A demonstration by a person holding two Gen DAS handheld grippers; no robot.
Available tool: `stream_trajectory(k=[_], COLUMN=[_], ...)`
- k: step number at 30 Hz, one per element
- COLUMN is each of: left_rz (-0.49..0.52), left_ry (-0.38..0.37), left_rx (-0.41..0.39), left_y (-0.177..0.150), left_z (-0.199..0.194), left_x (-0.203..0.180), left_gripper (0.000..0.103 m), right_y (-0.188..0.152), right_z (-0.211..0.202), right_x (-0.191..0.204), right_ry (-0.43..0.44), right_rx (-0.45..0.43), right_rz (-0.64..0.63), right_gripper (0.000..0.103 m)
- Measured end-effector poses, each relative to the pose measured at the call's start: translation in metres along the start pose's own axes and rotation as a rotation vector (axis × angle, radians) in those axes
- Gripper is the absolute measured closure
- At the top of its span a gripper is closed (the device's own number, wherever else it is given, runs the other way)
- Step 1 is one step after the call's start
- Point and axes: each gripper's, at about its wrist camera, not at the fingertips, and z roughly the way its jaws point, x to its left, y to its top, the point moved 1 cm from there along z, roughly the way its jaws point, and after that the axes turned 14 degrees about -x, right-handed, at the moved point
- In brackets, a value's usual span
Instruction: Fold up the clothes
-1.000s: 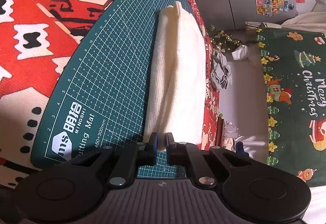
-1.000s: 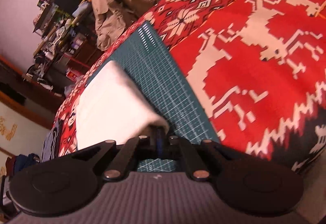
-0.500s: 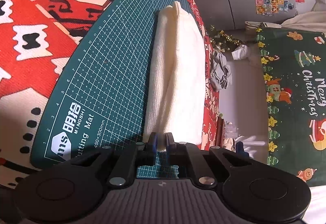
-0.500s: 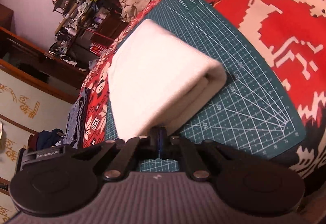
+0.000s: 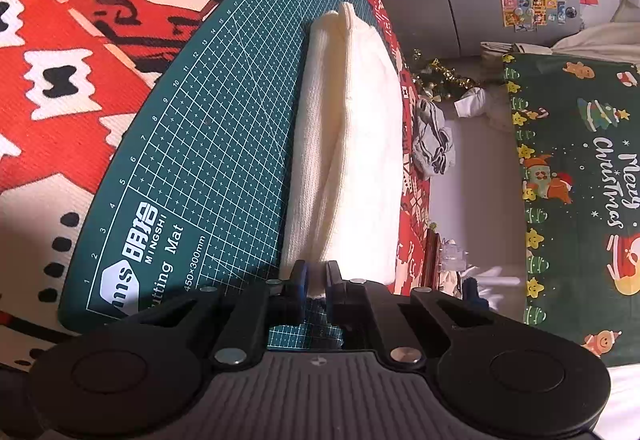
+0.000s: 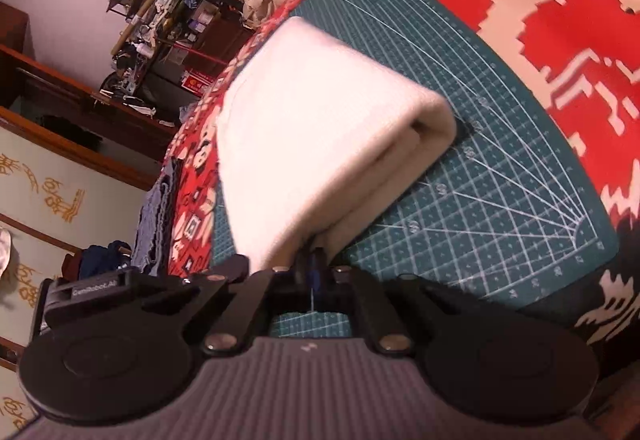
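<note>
- Left gripper (image 5: 316, 276) pinches the near end of the folded cream knit garment (image 5: 348, 144).
- Right gripper (image 6: 314, 264), jaws nearly together, clamps its near corner.
- The garment stretches ahead on the green cutting mat (image 5: 208, 144).

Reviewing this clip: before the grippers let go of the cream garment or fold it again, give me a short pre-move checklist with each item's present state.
1. Left gripper pinching the near edge of the cream garment: ok, cloth sits between nearly closed fingers.
2. Right gripper shut on the garment's edge: ok.
3. Garment folded over itself in layers: ok, the doubled end shows in the right wrist view.
4. Garment lying on the green cutting mat: ok for most of it; its far long side reaches the mat's edge by the red patterned cloth.
5. Fold edges lined up evenly: cannot tell.
6. Mat space beside the garment free: ok.
</note>
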Motion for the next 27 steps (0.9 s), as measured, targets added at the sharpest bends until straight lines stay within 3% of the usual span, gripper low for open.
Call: stream_trajectory(k=[14,19,27], left_rz=[-0.008,-0.007,0.017], left_ry=[0.002,0.003,0.013], left_rx=[-0.003,0.001,-0.001], left_y=[0.001,0.002,0.002], left_z=[-0.001,0.001,-0.004], left_x=[0.002,0.001,0.0], left_gripper=[0.095,0.095,0.092], right_y=[-0.011,-0.018,-0.002], right_z=[0.006,0.003,-0.017], right_x=[0.005,0.002,-0.006], right_ry=[0.038,0.043,-0.002], right_rx=[0.024,0.076,-0.022], right_rz=[-0.006,-0.005,-0.022], right_gripper=[0.102,0.103,0.1])
